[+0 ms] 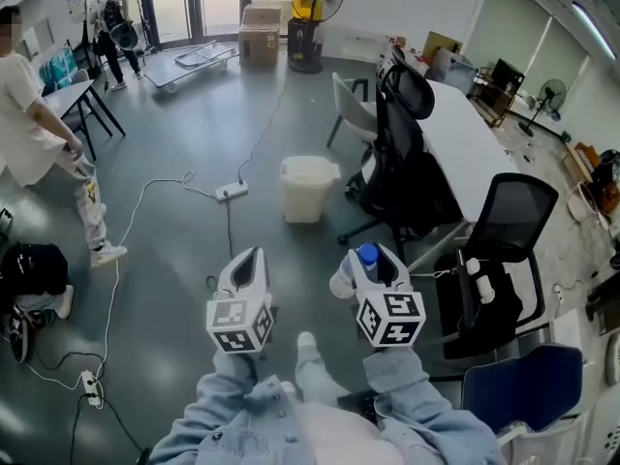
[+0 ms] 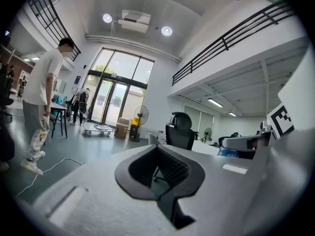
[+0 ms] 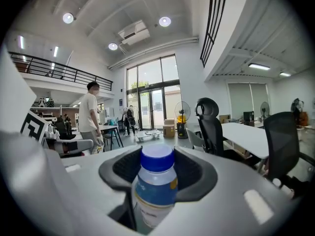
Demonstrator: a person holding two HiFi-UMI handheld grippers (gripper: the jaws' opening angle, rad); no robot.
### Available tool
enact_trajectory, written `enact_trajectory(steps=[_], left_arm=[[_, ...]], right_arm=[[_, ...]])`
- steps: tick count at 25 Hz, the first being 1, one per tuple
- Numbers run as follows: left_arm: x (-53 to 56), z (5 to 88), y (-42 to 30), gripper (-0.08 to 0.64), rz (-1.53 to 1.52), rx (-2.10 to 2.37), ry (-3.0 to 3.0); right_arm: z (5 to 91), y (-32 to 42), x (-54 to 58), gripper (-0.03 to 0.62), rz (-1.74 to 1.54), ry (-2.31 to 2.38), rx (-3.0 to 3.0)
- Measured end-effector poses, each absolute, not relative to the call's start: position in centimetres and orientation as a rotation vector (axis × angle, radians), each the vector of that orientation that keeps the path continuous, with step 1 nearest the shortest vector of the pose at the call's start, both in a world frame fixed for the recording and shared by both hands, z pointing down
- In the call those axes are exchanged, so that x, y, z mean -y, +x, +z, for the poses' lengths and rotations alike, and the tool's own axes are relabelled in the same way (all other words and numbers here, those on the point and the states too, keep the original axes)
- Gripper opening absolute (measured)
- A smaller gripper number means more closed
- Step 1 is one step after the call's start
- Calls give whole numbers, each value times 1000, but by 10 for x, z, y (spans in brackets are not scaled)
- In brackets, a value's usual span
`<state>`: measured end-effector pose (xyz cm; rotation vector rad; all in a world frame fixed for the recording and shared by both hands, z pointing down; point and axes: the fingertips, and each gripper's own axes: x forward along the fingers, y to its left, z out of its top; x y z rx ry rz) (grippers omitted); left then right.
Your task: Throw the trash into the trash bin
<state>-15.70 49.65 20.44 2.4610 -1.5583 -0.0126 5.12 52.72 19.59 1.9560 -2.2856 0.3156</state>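
Note:
A clear plastic bottle (image 1: 344, 281) with a blue cap and blue label stands between the jaws of my right gripper (image 1: 373, 258), which is shut on it. The right gripper view shows the bottle (image 3: 156, 181) upright in the dark pads, cap toward the room, with that gripper (image 3: 156, 173) closed round it. My left gripper (image 1: 250, 257) hangs beside it on the left, shut with nothing in it; in the left gripper view its jaws (image 2: 160, 168) meet round a bare hollow. The white trash bin (image 1: 308, 190) stands on the grey floor ahead of both grippers, lidless.
Black office chairs (image 1: 405, 163) (image 1: 506, 250) and a white table (image 1: 470, 143) line the right side. A power strip (image 1: 232, 192) with cables lies left of the bin. A person (image 1: 34, 134) stands at far left. A blue chair (image 1: 523, 381) is at lower right.

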Motion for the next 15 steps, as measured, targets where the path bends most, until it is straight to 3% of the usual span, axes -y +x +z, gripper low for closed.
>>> enact_trajectory(steps=[15], left_arm=[[-348,203,-111,0,-28,1548,2428]], right_arm=[[188,103,-381,201,305,1930,2270]])
